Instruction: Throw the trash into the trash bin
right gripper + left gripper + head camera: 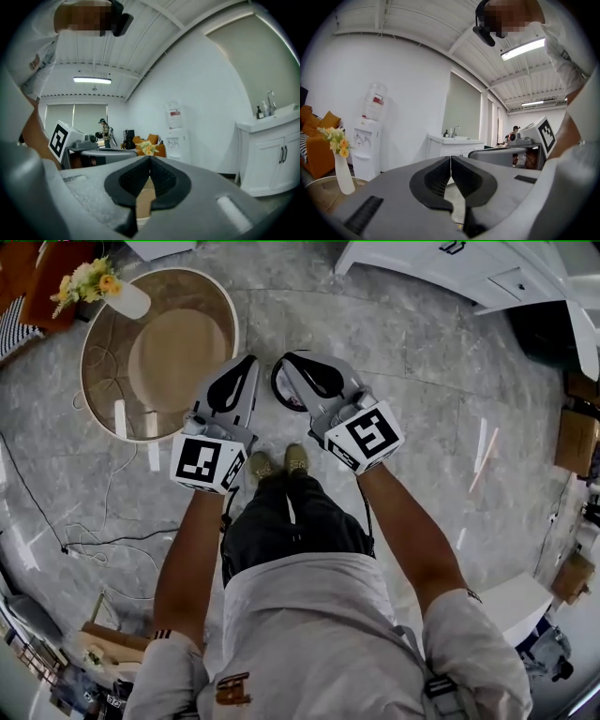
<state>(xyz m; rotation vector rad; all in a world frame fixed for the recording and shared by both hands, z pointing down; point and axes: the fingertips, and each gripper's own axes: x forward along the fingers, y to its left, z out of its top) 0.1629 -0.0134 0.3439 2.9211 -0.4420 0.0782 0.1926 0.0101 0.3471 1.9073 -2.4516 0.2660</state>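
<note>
On the grey marble floor point(422, 343), the head view shows a small round trash bin with dark inside and pale rim point(280, 395) between the left gripper point(250, 362) and the right gripper point(287, 359), which partly covers it. In the left gripper view the jaws are pressed together with nothing between them. In the right gripper view they are likewise clenched on nothing.

A flower vase point(128, 299) stands on the round table point(173, 348), a water dispenser point(366, 140) by the wall.

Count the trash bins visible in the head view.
1: a round dark bin on the floor ahead of the shoes, partly covered by the right gripper. More may be hidden.
</note>
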